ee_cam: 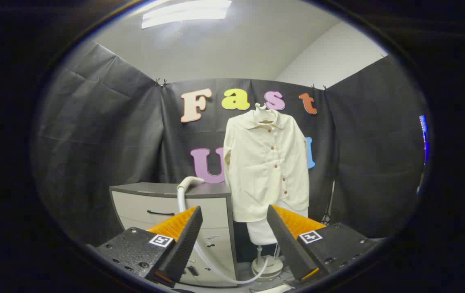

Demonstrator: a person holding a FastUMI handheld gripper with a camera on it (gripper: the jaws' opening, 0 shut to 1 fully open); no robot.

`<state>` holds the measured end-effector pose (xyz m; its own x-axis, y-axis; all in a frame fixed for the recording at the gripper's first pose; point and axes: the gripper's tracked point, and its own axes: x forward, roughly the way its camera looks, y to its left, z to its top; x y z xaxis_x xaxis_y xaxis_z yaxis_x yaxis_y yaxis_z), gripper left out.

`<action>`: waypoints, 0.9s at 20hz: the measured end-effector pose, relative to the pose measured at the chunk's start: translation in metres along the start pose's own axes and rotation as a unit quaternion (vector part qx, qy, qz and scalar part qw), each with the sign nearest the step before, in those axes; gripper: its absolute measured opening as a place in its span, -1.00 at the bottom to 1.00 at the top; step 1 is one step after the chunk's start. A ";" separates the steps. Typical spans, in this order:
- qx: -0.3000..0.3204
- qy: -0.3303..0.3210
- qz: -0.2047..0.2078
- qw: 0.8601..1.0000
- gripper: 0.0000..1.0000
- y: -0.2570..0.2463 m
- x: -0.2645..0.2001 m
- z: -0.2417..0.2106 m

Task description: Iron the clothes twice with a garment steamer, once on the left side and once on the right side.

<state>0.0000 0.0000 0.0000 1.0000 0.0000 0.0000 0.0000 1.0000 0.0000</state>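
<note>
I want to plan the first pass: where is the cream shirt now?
The cream shirt hangs on a stand beyond the open fingers of the hand-held gripper, just right of the grey drawer cabinet.

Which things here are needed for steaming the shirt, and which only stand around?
For the job:
shirt on its stand
steamer hose
gripper, open, holding nothing

Standing around:
grey cabinet with drawers
ceiling light
</note>
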 end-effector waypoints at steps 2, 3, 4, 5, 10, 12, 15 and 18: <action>0.002 0.000 -0.002 1.000 0.93 -0.001 -0.001 0.000; 0.003 -0.001 -0.002 1.000 0.93 0.000 -0.001 0.001; 0.004 -0.001 -0.001 1.000 0.93 0.000 -0.001 0.001; 0.005 -0.001 -0.002 1.000 0.93 -0.001 -0.001 0.001; 0.006 0.003 0.005 1.000 0.93 0.001 0.004 0.002; 0.013 0.003 0.007 1.000 0.93 0.000 0.006 0.004; 0.024 0.000 0.006 1.000 0.93 -0.007 0.010 0.008; 0.028 0.003 0.001 1.000 0.93 -0.015 0.019 0.010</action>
<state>0.0190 -0.0150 0.0102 1.0000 0.0030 -0.0067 -0.0027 0.9984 0.0560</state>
